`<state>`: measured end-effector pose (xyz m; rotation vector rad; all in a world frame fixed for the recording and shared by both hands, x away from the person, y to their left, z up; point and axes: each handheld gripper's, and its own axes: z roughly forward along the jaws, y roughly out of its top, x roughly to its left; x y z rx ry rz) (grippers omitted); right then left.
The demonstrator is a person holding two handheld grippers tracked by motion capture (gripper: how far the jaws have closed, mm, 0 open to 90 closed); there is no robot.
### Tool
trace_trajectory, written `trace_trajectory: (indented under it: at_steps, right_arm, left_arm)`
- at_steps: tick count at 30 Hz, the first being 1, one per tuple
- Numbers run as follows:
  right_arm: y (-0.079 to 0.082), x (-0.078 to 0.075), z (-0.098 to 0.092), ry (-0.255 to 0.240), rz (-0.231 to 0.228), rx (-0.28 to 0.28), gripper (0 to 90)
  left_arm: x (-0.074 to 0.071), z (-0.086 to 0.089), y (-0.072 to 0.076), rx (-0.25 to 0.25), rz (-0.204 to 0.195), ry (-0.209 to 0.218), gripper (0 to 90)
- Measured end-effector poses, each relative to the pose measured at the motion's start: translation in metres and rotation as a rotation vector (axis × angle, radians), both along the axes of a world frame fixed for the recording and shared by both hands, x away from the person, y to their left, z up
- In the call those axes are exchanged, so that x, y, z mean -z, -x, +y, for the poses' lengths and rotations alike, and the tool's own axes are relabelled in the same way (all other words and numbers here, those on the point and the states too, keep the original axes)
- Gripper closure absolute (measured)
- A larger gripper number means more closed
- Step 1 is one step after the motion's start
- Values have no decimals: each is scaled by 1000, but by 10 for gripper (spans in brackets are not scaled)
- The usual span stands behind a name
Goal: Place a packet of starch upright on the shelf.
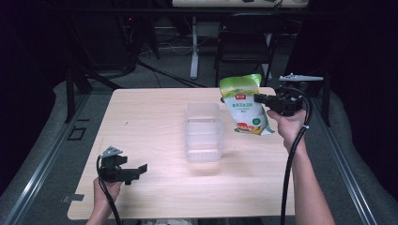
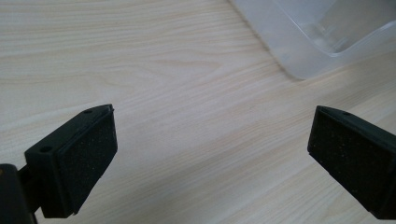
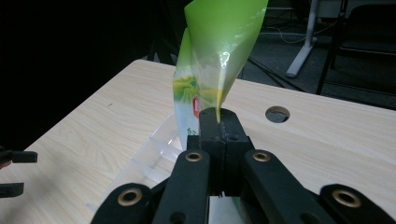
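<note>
Aloft, the green-topped white pouch hangs in the right gripper.

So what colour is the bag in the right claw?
The bag is green on top, white below with a red logo; clearest in the high view.

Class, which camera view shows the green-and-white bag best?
The high view: the bag shows whole, printed face included, held at its edge by the right gripper. The right gripper view shows its pinched edge and twisted green top. The left gripper view looks at table and container instead.
</note>
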<state>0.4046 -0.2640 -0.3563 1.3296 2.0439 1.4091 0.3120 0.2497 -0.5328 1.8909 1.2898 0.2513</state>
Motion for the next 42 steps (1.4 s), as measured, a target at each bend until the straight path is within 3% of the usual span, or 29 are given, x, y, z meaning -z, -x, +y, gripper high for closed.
trace_trajectory:
  at_steps: [21,42]
  right_arm:
    - [-19,-21,21,-7,-33,-25,900]
    - [-40,-28,46,-10,-31,-60,900]
  left_arm:
    - [1,0,0,-6,-8,7,16]
    - [1,0,0,-4,-7,8,16]
